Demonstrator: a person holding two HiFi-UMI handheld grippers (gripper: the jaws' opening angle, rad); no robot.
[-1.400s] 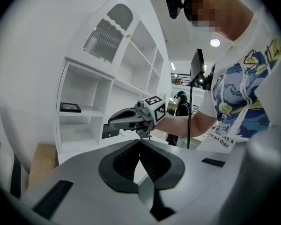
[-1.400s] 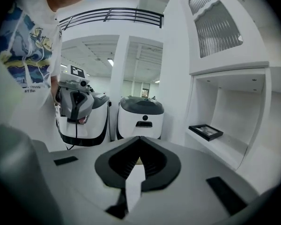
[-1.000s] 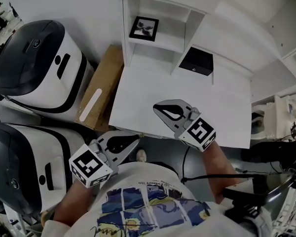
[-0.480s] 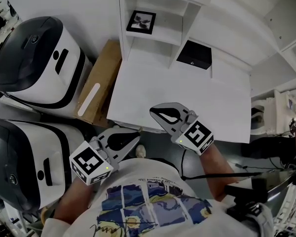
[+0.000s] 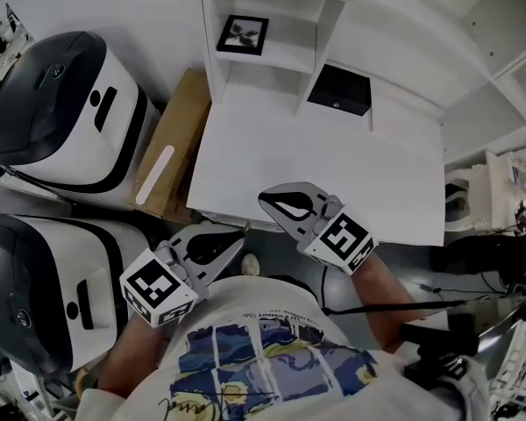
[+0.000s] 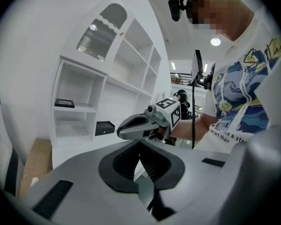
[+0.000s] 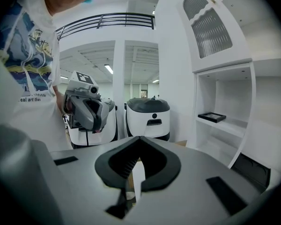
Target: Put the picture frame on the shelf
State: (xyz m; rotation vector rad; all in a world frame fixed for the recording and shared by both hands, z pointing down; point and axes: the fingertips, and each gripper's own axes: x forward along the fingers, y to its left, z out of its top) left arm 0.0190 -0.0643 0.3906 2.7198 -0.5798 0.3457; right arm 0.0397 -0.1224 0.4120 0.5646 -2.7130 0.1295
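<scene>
**Now that the frame lies on the shelf, both grippers hang back empty**

Since the picture frame already lies flat and face up on the upper shelf of the white cubby unit, at 12 o'clock in the head view, the task looks finished and neither tool has reason to be near it. It sits toward the left wall of its compartment and back from the front edge, a spot that should keep it from sliding off.

At 4 o'clock from the frame, a black box rests in a separate bay at the back of the white desk, apart from the frame. At 7 o'clock a cardboard box lies beside the desk. Two white-and-black machines stand beyond it, toward 9 o'clock.

The right gripper hovers at 6 o'clock from the frame, over the desk's near edge, its jaws pressed together with nothing between them. The left gripper is lower, off the desk and close to the person's shirt, likewise clenched on nothing. Held low and near the body, both read as a rest posture, I judge.

Against a second ago, frame and black box have not shifted. The right gripper has drawn back from over the desk toward its near edge, and the left has barely moved. The shelf unit now sits higher and further left in the head view.
</scene>
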